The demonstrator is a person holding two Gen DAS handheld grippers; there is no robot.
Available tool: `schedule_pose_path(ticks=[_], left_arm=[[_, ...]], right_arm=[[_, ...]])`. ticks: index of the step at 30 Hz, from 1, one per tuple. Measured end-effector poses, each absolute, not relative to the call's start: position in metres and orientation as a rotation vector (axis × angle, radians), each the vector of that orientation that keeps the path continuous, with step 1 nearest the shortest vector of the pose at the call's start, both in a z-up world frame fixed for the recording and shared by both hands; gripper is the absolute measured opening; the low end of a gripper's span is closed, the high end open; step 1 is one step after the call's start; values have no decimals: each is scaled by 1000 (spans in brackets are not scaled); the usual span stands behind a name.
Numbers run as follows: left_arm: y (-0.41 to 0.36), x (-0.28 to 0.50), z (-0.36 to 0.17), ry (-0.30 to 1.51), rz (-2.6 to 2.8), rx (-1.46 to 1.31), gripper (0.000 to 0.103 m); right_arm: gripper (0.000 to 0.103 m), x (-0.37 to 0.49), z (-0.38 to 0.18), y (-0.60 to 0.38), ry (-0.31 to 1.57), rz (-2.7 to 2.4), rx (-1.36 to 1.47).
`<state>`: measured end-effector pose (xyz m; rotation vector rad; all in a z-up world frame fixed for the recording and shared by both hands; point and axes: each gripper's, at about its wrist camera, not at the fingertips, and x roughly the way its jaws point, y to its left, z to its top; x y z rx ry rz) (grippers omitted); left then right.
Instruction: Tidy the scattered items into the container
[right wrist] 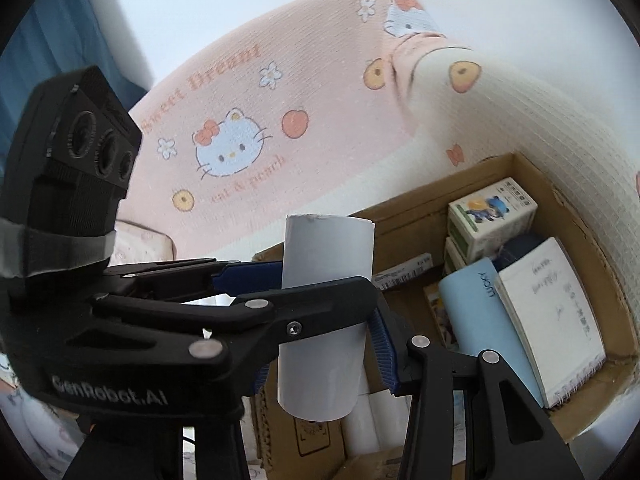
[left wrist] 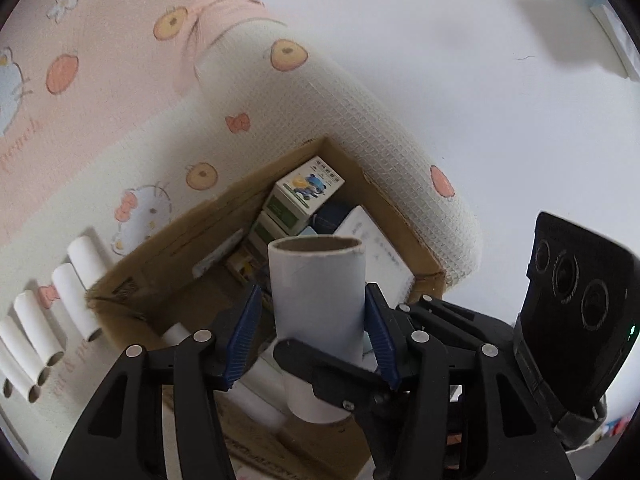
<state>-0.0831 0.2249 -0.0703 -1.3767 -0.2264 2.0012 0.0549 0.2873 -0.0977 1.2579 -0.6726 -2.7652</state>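
A white paper tube (left wrist: 316, 280) hangs in the air right over a brown cardboard box (left wrist: 168, 256). It stands almost straight up, and its open top end shows.

Both grippers are at this one tube. The left gripper (left wrist: 314, 288) has a blue pad on each side of it. One pad touches the tube, and there looks to be a thin gap at the other. I cannot tell if it is really squeezing. The right gripper (right wrist: 320, 344) comes in crosswise. One black finger lies flat across the front of the tube, so it looks pinched tight on the tube. Its other finger is mostly hidden.

In the far corner of the box sit small boxes with a cartoon picture (right wrist: 490, 212), stacked up. Beside them a light blue book (right wrist: 480, 312) and a white notebook (right wrist: 556, 320) lean on the box wall. More white tubes (right wrist: 360, 420) lie at the near end, under the held one.

Outside the box, a row of white tubes (left wrist: 36, 336) lies side by side on a pink and cream cat mat (right wrist: 260, 120). The nearest one is just beside the box wall. The mat's rolled-up edge (left wrist: 360, 120) lies right against the far side of the box.
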Motion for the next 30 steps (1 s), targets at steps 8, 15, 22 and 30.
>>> schedule_pose_path(ticks=[8, 15, 22, 30], left_arm=[[227, -104, -93, -282, 2015, -1454, 52], [223, -119, -115, -325, 1943, -1561, 51], [223, -129, -132, -315, 1930, -1614, 49], [218, -131, -138, -197, 1951, -1643, 49]], right_arm=[[40, 50, -119, 289, -617, -2734, 1390], [41, 33, -133, 287, -586, -2670, 1492], [40, 7, -146, 296, -607, -2577, 1585], [39, -18, -179, 289, -583, -2458, 1757]])
